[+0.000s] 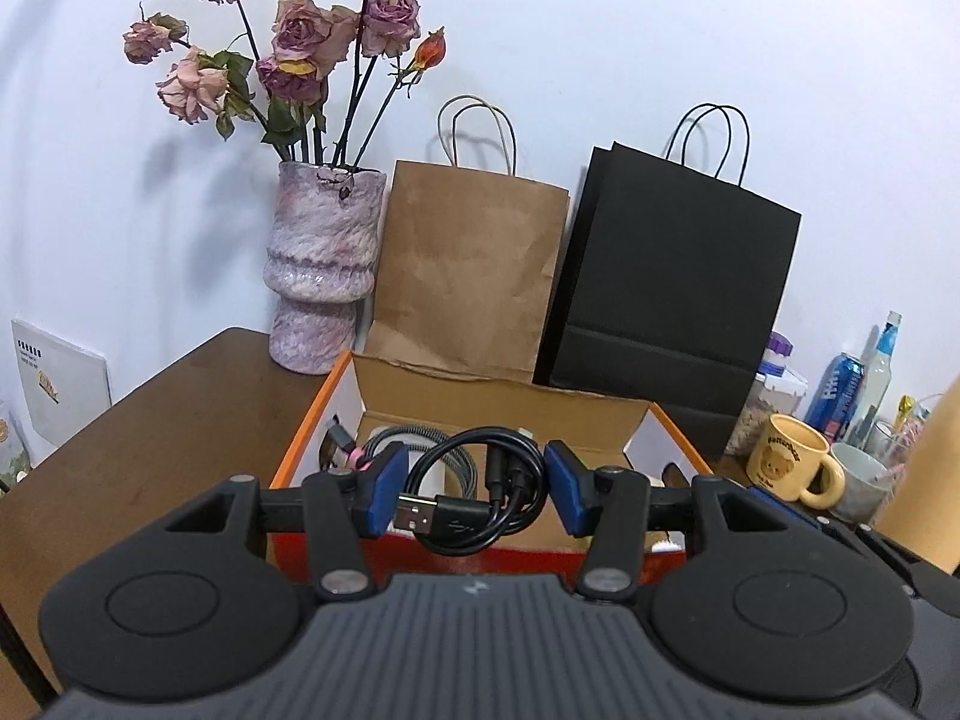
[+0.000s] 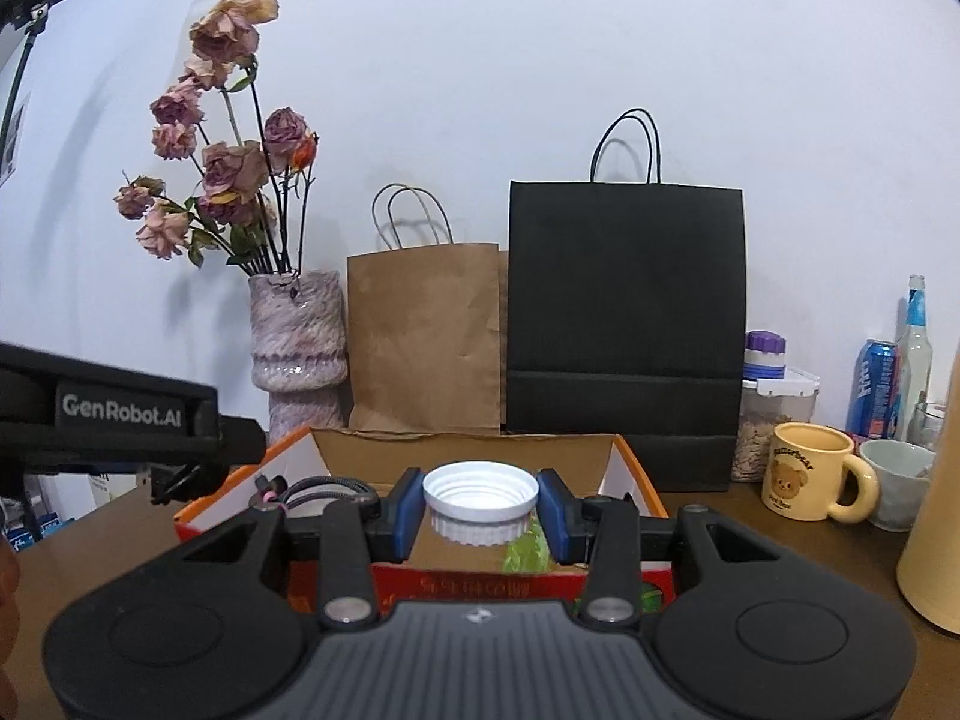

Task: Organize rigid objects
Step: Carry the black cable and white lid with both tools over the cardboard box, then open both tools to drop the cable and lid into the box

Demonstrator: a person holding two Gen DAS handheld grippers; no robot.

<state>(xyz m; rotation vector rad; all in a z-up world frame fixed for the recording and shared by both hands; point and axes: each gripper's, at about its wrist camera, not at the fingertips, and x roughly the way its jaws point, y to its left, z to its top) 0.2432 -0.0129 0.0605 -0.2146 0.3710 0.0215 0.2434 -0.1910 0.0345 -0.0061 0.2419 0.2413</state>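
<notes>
A coiled black cable is clamped in the left claw and a white lid in the right claw, both held above the open box on the counter. The placing step is judged to be in hand. Each item is next to be lowered into a free part of the box and released.

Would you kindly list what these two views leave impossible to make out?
- Left wrist view: the box's floor, hidden by the black cable in the left tongs.
- Right wrist view: the green item, hidden behind the white lid and right tongs.
- Both views: mug lettering too small.
</notes>
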